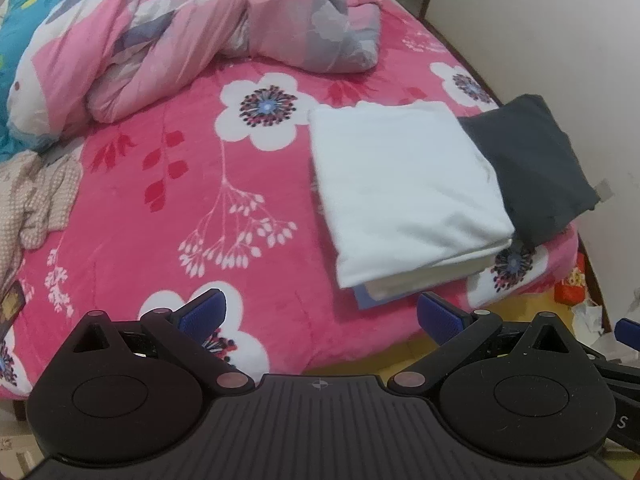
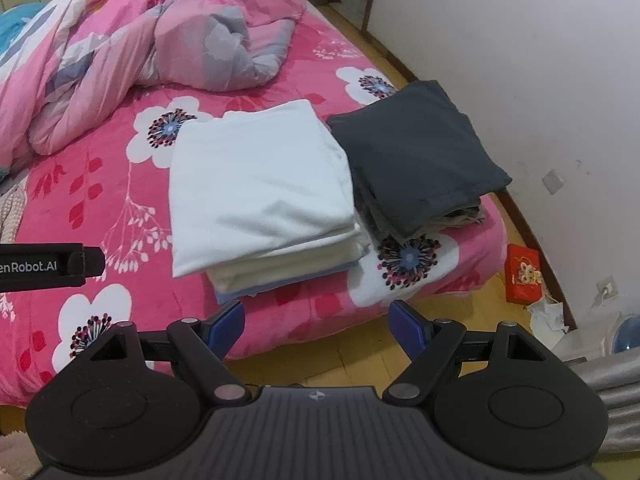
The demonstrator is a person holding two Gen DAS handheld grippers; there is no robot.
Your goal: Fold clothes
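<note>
Hovering above the bed's near edge, the left gripper and right gripper both stand wide apart, blue pads gripping nothing. A smooth white folded stack lies on the plush pink floral blanket, touching a dark grey folded stack near the corner.

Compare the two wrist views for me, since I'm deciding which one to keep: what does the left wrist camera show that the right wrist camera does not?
Only the left wrist view shows the crumpled beige dotted garment at the bed's left edge and the teal bedding.

Only the right wrist view shows the beige layers under the dark grey folded garment, plus the blue round object on the floor.

Both show the white folded stack, the grey garment, the pink quilt, the red box, and open, empty tongs: left, right.
</note>
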